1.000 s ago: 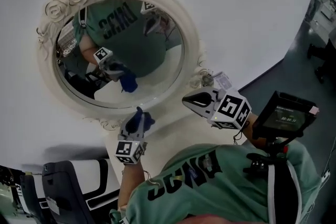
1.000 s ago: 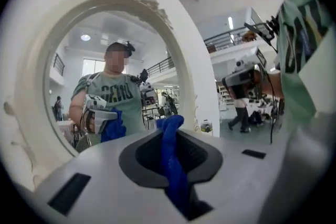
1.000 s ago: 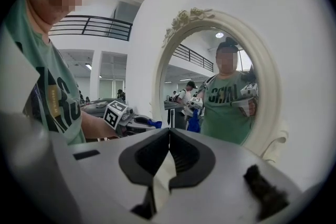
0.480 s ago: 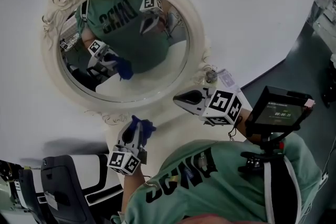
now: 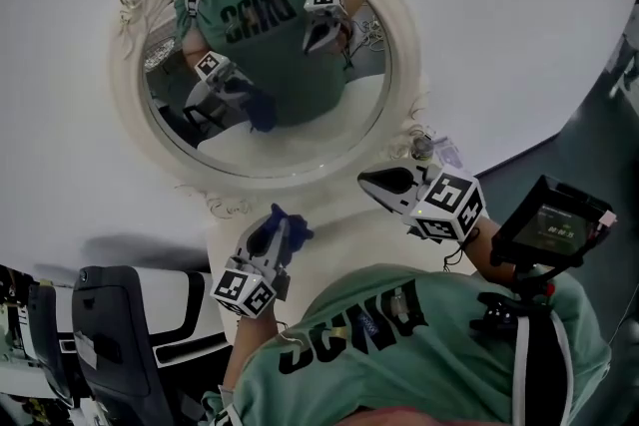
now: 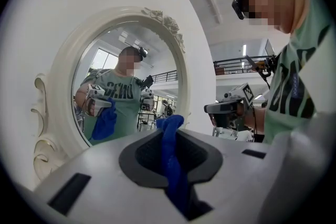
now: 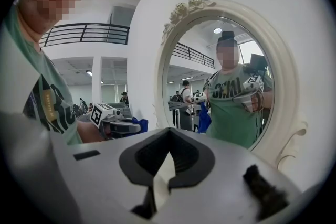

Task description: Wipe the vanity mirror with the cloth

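The left gripper [image 5: 266, 240] is clamped on a blue cloth [image 5: 291, 227]. A bunched end of the cloth sticks out past the jaw tips, and the rest runs down the slot between them. Ahead of this gripper stands the oval vanity mirror [image 5: 270, 65] in its ornate white frame. The cloth sits short of the frame's lower edge, not touching it, with a strip of bare white surface between them. The glass above is unobstructed and reflects both grippers and the person in a green shirt. To the right, well apart from the left gripper, the right gripper [image 5: 383, 183] has its jaws pressed together on nothing. Its tip is just beside the frame's lower right scrollwork.
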`<action>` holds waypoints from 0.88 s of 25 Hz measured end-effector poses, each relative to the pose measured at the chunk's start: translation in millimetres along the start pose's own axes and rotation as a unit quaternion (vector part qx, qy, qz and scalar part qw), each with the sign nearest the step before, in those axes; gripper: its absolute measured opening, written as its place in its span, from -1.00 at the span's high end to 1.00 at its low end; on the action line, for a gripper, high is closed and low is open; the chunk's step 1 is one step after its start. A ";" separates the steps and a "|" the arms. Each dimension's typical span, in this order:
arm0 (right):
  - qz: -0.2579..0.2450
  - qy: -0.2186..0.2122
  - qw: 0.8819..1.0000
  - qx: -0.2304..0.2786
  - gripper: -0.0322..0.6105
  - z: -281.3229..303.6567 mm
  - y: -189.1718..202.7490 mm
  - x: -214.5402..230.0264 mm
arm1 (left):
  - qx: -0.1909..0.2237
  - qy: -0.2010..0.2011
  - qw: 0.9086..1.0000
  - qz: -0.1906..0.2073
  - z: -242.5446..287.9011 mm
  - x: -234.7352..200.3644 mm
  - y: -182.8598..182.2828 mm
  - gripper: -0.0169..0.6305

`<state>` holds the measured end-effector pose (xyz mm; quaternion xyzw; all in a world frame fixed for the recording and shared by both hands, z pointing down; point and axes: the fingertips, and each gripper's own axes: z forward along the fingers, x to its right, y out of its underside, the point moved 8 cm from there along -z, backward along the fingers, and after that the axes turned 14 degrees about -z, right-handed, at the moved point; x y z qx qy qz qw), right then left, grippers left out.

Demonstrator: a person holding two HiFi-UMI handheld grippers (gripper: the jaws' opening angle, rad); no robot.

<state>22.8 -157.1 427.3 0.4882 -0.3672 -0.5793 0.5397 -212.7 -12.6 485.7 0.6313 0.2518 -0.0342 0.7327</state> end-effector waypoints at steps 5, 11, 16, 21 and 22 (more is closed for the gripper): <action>0.001 0.006 1.000 0.003 0.87 -2.3 0.5 1.7 | 0.001 0.002 1.000 0.002 1.4 2.3 -1.8 0.79; 0.001 0.001 1.000 0.001 0.87 -1.1 2.6 0.6 | 0.000 0.005 1.000 -0.004 1.9 3.1 1.6 0.79; 0.002 -0.003 1.000 0.000 0.87 -0.6 2.2 -0.9 | -0.002 0.009 1.000 -0.023 1.4 2.9 5.7 0.79; 0.000 -0.005 1.000 -0.002 0.87 -1.2 3.9 -3.3 | -0.005 0.015 1.000 -0.027 3.6 5.7 9.1 0.79; -0.001 -0.005 1.000 -0.003 0.87 -1.3 4.1 -3.7 | -0.005 0.017 0.999 -0.027 4.3 6.2 9.6 0.79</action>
